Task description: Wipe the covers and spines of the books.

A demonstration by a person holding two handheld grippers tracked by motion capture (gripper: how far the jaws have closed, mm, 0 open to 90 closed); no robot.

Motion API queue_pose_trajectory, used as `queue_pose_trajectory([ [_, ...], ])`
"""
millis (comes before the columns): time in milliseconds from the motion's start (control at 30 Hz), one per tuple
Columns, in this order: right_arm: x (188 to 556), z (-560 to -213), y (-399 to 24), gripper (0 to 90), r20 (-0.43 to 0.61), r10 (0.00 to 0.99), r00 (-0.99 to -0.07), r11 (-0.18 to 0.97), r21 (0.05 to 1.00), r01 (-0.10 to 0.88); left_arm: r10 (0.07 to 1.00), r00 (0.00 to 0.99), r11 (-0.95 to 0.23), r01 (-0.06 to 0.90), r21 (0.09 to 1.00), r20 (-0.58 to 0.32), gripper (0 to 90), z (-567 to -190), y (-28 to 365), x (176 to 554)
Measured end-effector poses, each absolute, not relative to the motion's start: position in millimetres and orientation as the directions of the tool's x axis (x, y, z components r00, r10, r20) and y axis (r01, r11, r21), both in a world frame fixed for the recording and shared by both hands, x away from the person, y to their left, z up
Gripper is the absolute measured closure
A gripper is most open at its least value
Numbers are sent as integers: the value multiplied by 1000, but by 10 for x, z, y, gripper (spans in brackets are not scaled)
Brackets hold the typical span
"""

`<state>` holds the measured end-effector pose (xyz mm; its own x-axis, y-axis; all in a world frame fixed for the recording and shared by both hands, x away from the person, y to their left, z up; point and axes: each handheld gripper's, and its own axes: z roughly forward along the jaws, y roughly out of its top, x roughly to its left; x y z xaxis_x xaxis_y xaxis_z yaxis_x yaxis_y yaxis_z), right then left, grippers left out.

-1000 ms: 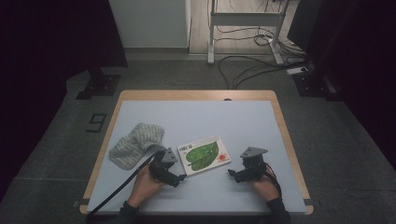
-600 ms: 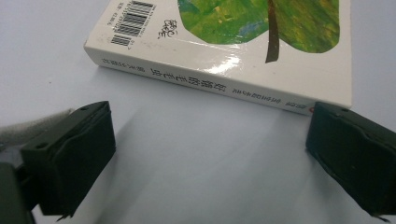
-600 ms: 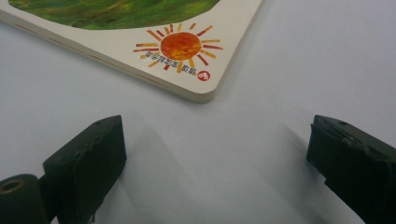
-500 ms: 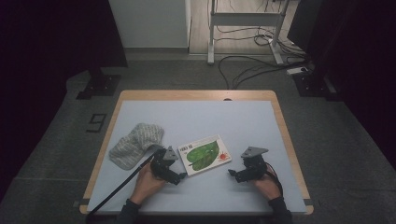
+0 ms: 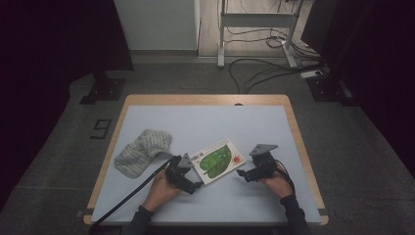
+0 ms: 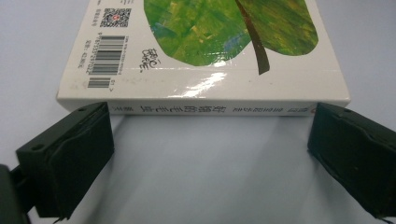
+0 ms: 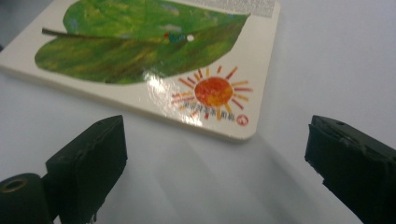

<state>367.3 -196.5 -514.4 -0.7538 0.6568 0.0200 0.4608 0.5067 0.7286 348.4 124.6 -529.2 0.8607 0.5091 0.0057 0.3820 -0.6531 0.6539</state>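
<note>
Your worktop (image 5: 147,110) is a wooden board with a pale blue-grey mat over nearly all of it, standing on a grey carpeted floor in a dim room; beyond its far edge cables (image 5: 264,73) trail past a white metal frame (image 5: 254,19), and a black number plate (image 5: 100,129) lies on the floor at your left. A crumpled grey knitted cloth (image 5: 142,152) rests on the mat's left part.

The book (image 5: 216,160) lies flat near the front middle of the mat, between your two hands. It is a thick white board book whose cover carries a large green painted leaf with a dark stem and a red-orange sun in one corner. Near the spine edge you can see barcodes, a QR code and a scribbled signature; Chinese characters run along the spine, too small to read.

Your left gripper (image 5: 193,182) faces the spine, jaws just opened fully, straddling it without touching. Your right gripper (image 5: 243,174) points at the sun corner, spread wide, holding nothing
</note>
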Motion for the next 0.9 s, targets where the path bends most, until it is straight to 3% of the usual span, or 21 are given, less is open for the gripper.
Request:
queue_pose_trajectory([
  [900, 4392, -5241, -1451, 7, 122, 633, -765, 510, 677, 530, 511, 860, -650, 384, 656, 3, 0, -5297, 1251, 3479],
])
